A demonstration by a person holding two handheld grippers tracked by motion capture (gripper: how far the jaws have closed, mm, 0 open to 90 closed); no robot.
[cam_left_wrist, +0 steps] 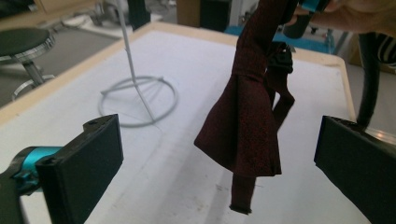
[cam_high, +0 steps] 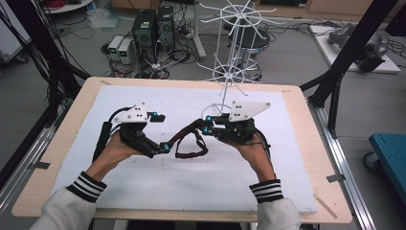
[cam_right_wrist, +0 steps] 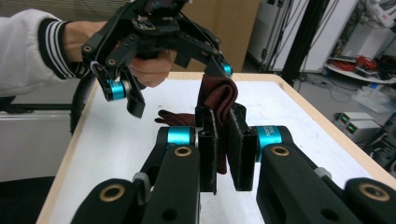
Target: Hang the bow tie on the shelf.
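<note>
Mid-handover, by the look of it: dark red bow tie [cam_right_wrist: 218, 100] now pinched in the right gripper [cam_right_wrist: 223, 149], jaws closed tight on a fold of the cloth, pads pressing from both sides. Left gripper [cam_left_wrist: 219, 163] standing wide open, nothing between its pads, the flared end of the tie hanging in the gap but clear of either jaw. Seen from above, tie [cam_high: 190, 140] strung between the two tools over the white mat [cam_high: 143, 182], its strap loop drooping to the surface just below the left gripper [cam_high: 165, 147] and the right gripper [cam_high: 207, 124].

Probably headed for the white wire stand [cam_high: 229, 72] at the far edge of the mat, its ring base [cam_left_wrist: 138, 100] sitting well apart from the cloth; hard to be sure from here, since the strap's clasp is too dark to read.

Next move, likely: regrip with the left on the strap or the free wing, closing only once cloth sits squarely between the pads, then lift together so the loop clears the mat. Calls for keeping the right pinch firm, since the fabric is limp and would slide out of a loose hold
</note>
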